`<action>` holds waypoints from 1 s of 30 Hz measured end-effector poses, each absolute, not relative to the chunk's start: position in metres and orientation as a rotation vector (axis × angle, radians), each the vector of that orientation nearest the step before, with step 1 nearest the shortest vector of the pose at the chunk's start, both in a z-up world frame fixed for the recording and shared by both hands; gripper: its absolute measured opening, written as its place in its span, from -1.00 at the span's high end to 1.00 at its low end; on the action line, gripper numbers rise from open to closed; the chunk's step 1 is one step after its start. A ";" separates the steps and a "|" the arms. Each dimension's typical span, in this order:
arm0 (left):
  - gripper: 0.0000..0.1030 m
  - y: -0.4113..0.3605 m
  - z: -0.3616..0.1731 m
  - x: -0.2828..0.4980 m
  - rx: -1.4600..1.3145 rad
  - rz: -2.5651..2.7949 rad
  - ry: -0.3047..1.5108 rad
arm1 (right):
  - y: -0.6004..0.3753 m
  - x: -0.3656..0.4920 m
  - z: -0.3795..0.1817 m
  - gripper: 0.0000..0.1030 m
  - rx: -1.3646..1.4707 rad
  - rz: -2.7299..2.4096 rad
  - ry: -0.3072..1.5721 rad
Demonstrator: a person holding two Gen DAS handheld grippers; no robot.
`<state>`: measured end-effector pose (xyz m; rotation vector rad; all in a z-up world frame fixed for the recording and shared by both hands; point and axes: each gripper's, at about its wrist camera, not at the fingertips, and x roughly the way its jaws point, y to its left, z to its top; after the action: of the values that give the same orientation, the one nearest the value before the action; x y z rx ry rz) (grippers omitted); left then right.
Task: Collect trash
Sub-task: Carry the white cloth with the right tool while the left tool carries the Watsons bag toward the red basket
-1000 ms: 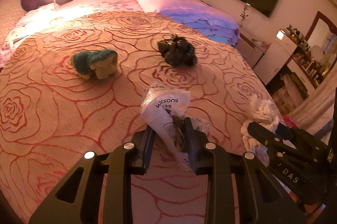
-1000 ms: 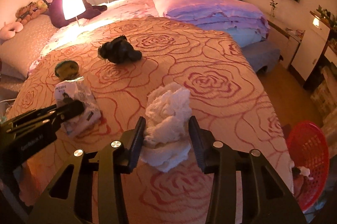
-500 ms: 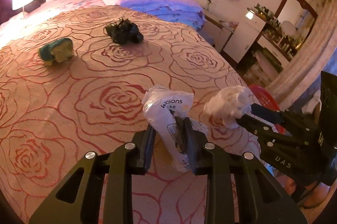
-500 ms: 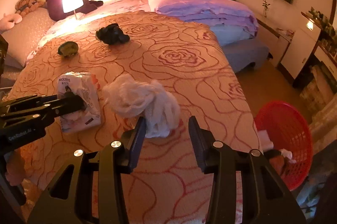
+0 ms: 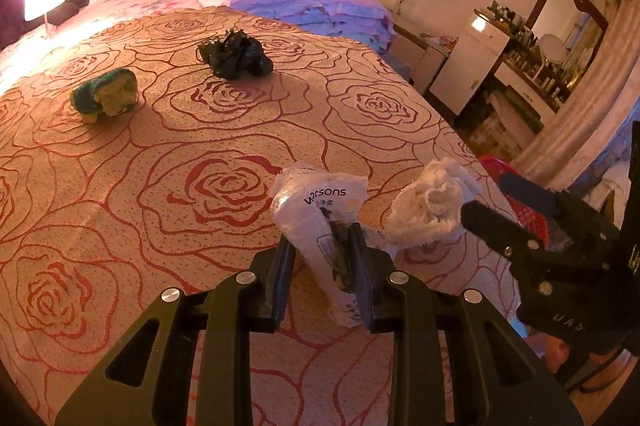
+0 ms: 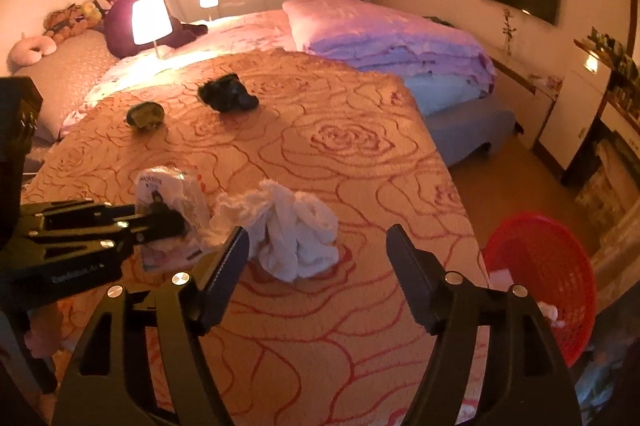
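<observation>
My left gripper (image 5: 322, 242) is shut on a white Watsons plastic packet (image 5: 320, 197), held just above the rose-patterned bedspread (image 5: 160, 185). My right gripper (image 6: 316, 234) has its jaws opening; a crumpled white tissue wad (image 6: 288, 234) sits between the spread fingers, against the left one, unpressed. In the left wrist view the same wad (image 5: 432, 209) hangs off the tips of the right gripper (image 5: 484, 195). Farther back on the bed lie a crumpled black bag (image 5: 236, 53) and a green-and-yellow sponge (image 5: 104, 95).
A red basket (image 6: 540, 266) with some scraps stands on the floor past the bed's right corner. Folded pink quilts (image 6: 380, 37) lie at the far end, a lit lamp (image 6: 149, 17) at back left, white cabinets (image 6: 576, 113) along the right wall.
Both grippers swung right toward the bed's corner with their loads. The right jaws, shut on the tissue wad before, have now spread wide; the left grip is unchanged.
</observation>
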<state>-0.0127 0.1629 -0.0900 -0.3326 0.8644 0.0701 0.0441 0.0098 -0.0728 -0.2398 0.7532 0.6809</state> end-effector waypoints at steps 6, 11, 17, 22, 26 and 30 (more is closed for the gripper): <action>0.50 0.173 -0.090 -0.015 -0.347 0.095 0.857 | 0.027 0.058 -0.080 -0.34 -0.215 0.788 0.812; 0.51 0.174 -0.089 -0.016 -0.342 0.099 0.854 | 0.031 0.056 -0.090 -0.08 -0.221 0.808 0.853; 0.53 0.173 -0.088 -0.016 -0.337 0.101 0.853 | 0.020 0.054 -0.092 0.23 -0.191 0.793 0.866; 0.53 0.170 -0.084 -0.018 -0.326 0.104 0.849 | 0.013 0.051 -0.089 0.32 -0.161 0.774 0.862; 0.53 0.167 -0.079 -0.019 -0.307 0.112 0.842 | 0.006 0.050 -0.080 0.32 -0.132 0.757 0.840; 0.53 0.160 -0.072 -0.019 -0.281 0.112 0.827 | -0.004 0.051 -0.069 0.32 -0.107 0.735 0.813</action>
<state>-0.0188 0.1598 -0.0720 -0.2810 0.8270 0.1122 0.0509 -0.0037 -0.0694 -0.1074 0.8129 0.7348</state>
